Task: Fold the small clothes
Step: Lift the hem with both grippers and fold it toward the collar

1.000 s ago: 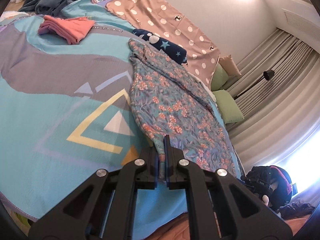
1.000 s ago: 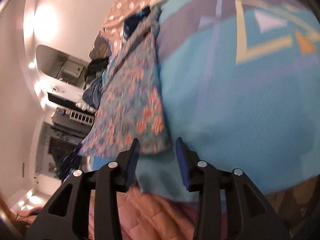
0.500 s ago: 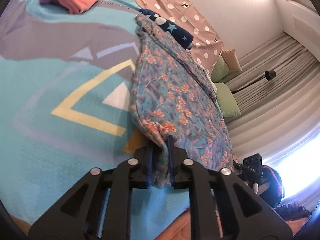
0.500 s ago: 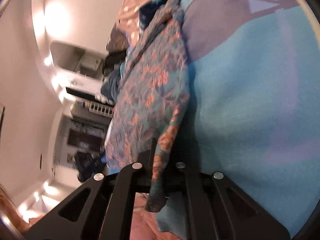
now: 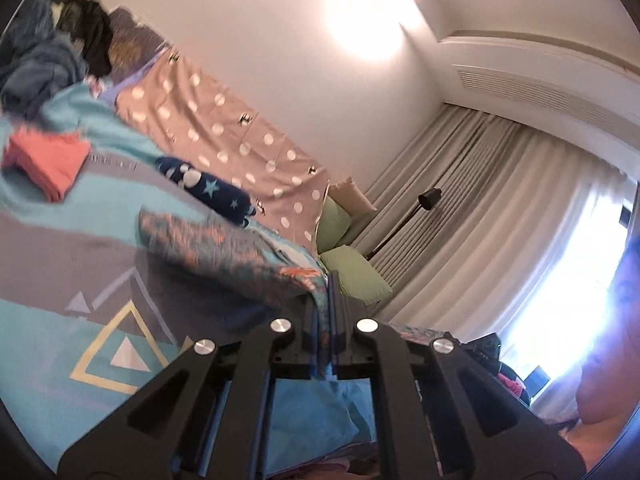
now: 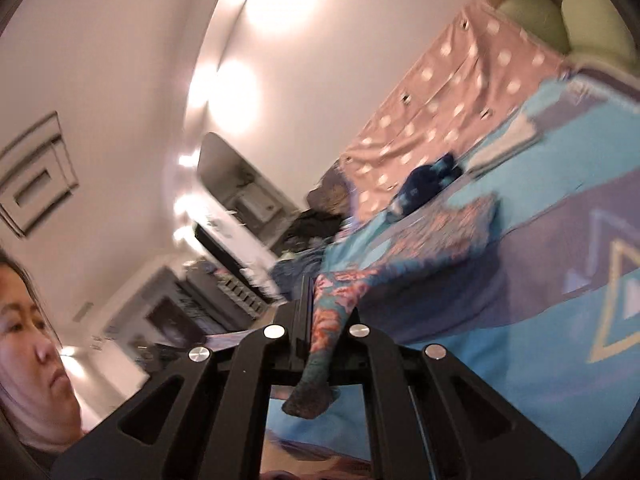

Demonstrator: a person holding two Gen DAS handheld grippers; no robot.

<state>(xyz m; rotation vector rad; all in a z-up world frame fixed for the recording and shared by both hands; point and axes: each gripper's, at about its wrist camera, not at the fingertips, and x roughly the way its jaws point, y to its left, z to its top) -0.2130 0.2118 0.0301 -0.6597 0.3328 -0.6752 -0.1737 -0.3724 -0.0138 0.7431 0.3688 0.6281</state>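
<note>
A blue floral garment [image 5: 224, 248] with orange blossoms stretches off the turquoise patterned blanket [image 5: 48, 320], its near edge lifted. My left gripper [image 5: 329, 300] is shut on one corner of that edge. In the right wrist view the same floral garment [image 6: 448, 228] runs away over the blanket [image 6: 540, 360], and my right gripper [image 6: 326, 304] is shut on its other corner, a tail of cloth hanging down behind the jaws. Both grippers point about level, above the bed.
A folded pink cloth [image 5: 44, 160] and a navy star-print garment [image 5: 212, 192] lie farther back. A dotted pink sheet [image 5: 224, 132], green pillows [image 5: 352, 276], a floor lamp [image 5: 428, 200] and curtains are beyond. A person's face [image 6: 28, 328] is at the left.
The right gripper closed on the garment's corner. Both grippers then rose and tipped level, lifting the near edge off the blanket.
</note>
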